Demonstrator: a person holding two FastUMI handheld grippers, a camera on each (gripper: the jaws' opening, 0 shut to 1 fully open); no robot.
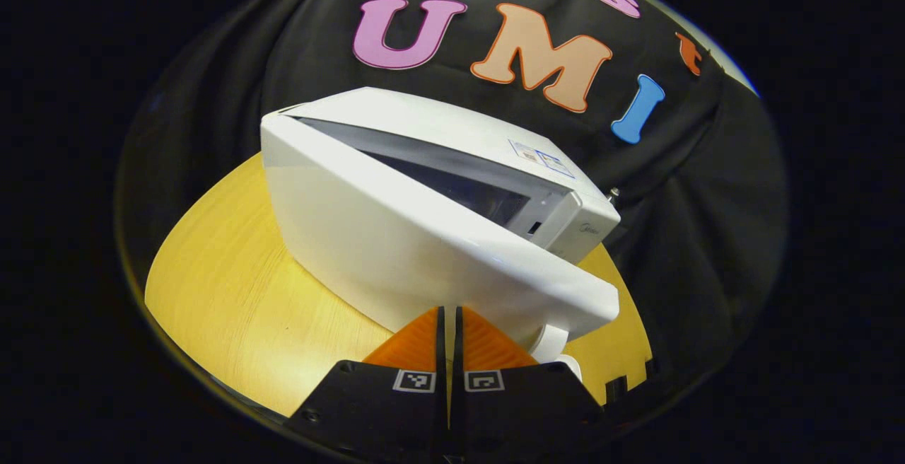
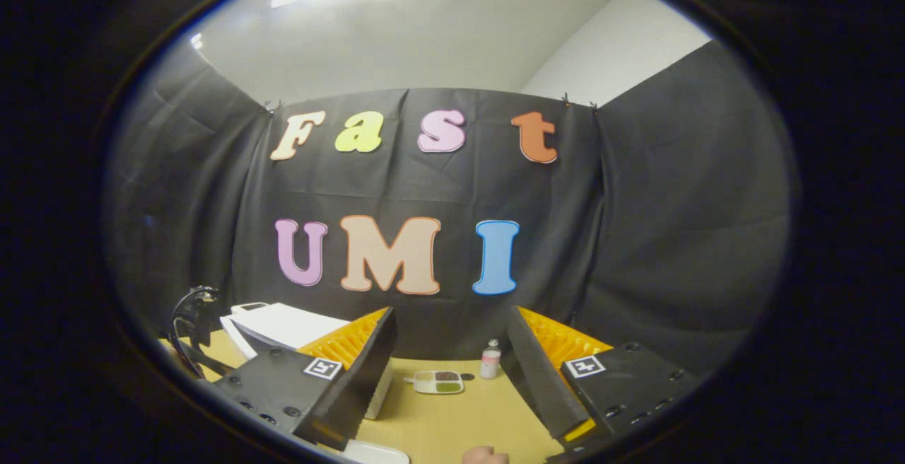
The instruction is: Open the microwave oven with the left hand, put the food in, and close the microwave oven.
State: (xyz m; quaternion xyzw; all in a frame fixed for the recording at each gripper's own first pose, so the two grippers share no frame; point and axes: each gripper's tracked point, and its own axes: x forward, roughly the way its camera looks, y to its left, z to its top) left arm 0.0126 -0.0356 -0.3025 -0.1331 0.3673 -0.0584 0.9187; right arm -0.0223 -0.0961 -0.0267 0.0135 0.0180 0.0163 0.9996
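Note:
The white microwave (image 1: 452,131) stands on a round wooden table (image 1: 226,287). Its door (image 1: 396,252) is swung partly out from the left hinge, and a dark wedge of the inside (image 1: 466,192) shows behind it. My left gripper (image 1: 449,310) is shut, with its tips just under the door's lower edge and nothing visibly between them. The door handle (image 1: 549,340) is just right of the tips. In the right gripper view the food tray (image 2: 438,381) lies on the table (image 2: 459,421) ahead, between the fingers of my open right gripper (image 2: 451,312). The microwave (image 2: 283,326) sits to its left.
A small bottle (image 2: 489,359) stands just right of the food tray. A dark cable and part of the other gripper (image 2: 191,322) rise at the microwave's left. Part of a hand (image 2: 485,455) and a white object (image 2: 375,453) lie at the near table edge.

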